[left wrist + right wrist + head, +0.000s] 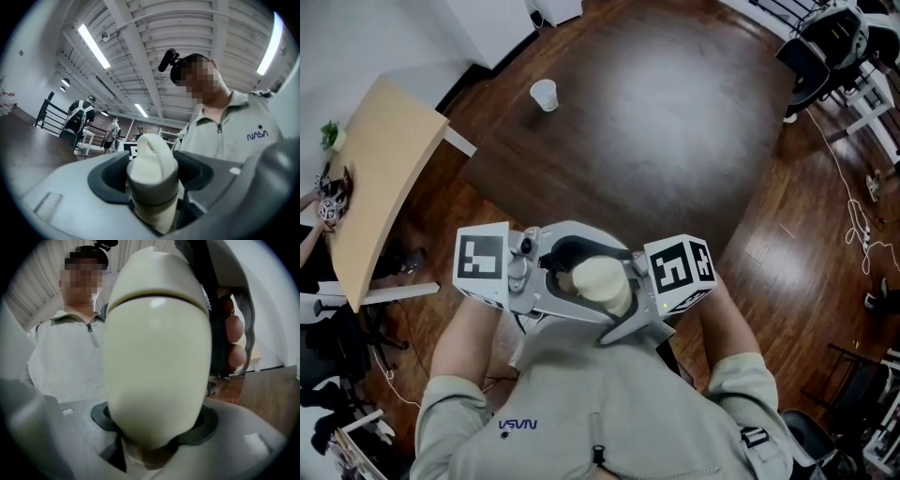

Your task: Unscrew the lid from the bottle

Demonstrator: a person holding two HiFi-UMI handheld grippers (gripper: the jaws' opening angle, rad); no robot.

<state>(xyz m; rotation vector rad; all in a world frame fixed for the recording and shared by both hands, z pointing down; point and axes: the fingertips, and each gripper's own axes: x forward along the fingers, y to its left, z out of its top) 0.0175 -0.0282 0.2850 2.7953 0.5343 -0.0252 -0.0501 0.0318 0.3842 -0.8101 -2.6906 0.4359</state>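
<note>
- Head view: "NASA" on the grey shirt point(581, 403), seen upside down; square black-and-white markers on both cubes; cream bottle point(602, 279) held level at the chest, between the left hand-held gripper point(567, 272) and the right hand-held gripper point(630, 284).
- Left gripper view: "NASA" plainly legible across the chest; jaws fairly wide, dark pads closed on the looped lid point(152, 161).
- Right gripper view: jaws wide, clamped round the bottle's rounded body, lid seam at the far end.

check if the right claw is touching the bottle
Touching. The right gripper view shows the bottle wedged between the right claw's dark pads, no gap either side.
</note>
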